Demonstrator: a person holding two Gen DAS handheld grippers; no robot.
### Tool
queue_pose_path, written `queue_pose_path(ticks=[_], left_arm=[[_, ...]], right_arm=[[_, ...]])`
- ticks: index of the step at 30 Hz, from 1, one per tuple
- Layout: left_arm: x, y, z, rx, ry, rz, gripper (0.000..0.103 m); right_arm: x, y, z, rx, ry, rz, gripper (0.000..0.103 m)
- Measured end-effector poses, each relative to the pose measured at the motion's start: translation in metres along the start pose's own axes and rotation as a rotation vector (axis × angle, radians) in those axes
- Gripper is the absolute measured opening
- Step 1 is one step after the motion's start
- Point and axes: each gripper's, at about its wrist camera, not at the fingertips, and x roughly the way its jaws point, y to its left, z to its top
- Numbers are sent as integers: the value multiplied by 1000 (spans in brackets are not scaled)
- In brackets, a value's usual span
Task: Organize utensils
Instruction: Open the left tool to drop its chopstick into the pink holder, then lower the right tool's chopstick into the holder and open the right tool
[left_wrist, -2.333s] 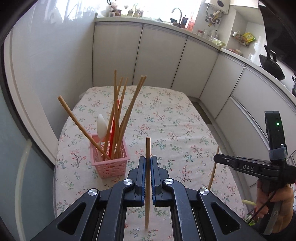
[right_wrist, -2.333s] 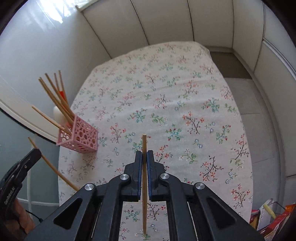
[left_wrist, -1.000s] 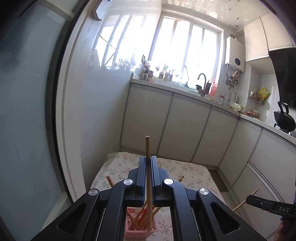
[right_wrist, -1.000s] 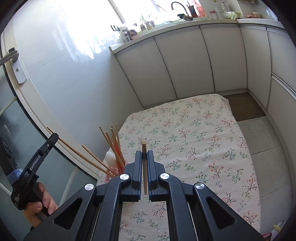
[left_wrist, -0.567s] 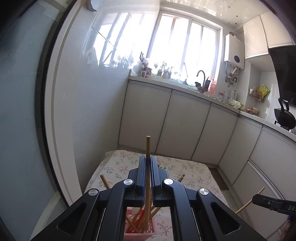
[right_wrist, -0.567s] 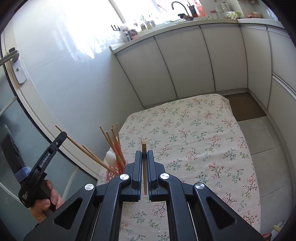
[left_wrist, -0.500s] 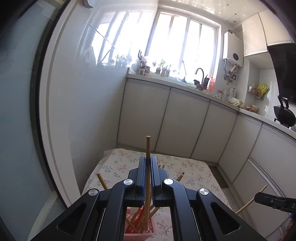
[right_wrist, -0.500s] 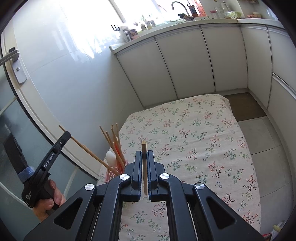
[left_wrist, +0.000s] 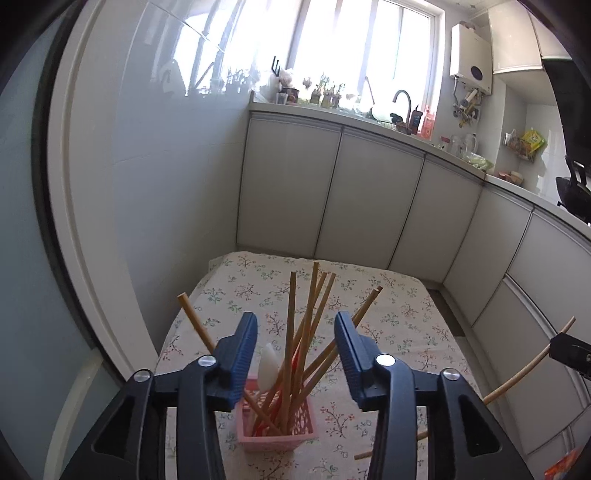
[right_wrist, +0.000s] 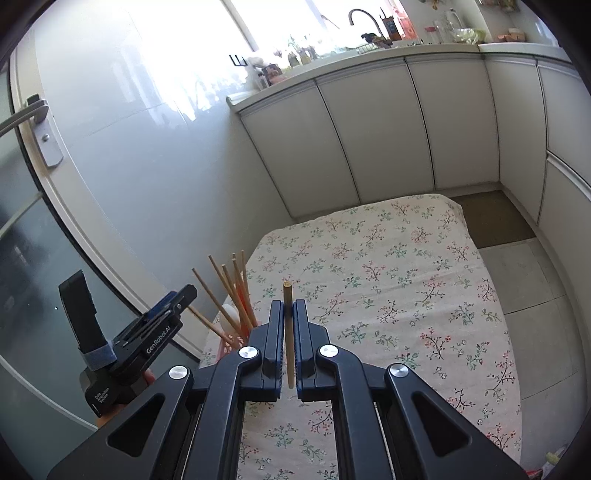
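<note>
Left gripper (left_wrist: 297, 354) low in frame, jaws just opened, nothing pinched, above pink basket (left_wrist: 277, 430) of chopsticks (left_wrist: 308, 332) on floral tablecloth (left_wrist: 399, 325), right gripper (right_wrist: 289, 345) clamped on one upright chopstick (right_wrist: 289, 332) at lower centre.

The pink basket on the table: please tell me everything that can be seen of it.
The pink basket is a small square holder that looks like plastic, its walls pierced with round holes. It stands upright on the flowered tablecloth, near the table's edge by the glass door. Several wooden chopsticks lean out of it at different angles, together with a white spoon and something red. No gripper touches it; in the right wrist view it is mostly hidden.
</note>
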Motion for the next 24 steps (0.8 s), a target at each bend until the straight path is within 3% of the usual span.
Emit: queue_pose_path(ticks=[3, 6, 9, 16, 24], left_arm=[[-9, 11, -7, -29, 47, 43, 60], [-9, 25, -19, -73, 120, 99, 63], [-7, 37, -27, -106, 180, 108, 63], [-8, 52, -36, -109, 214, 120, 64], [1, 57, -33, -101, 246, 105, 64]], right_arm=[[-4, 11, 4, -14, -27, 16, 5], [-4, 26, 11, -35, -52, 33, 5], [1, 43, 16, -51, -72, 59, 5], [37, 76, 18, -92, -72, 94, 5], [87, 89, 6, -136, 10, 37, 5]])
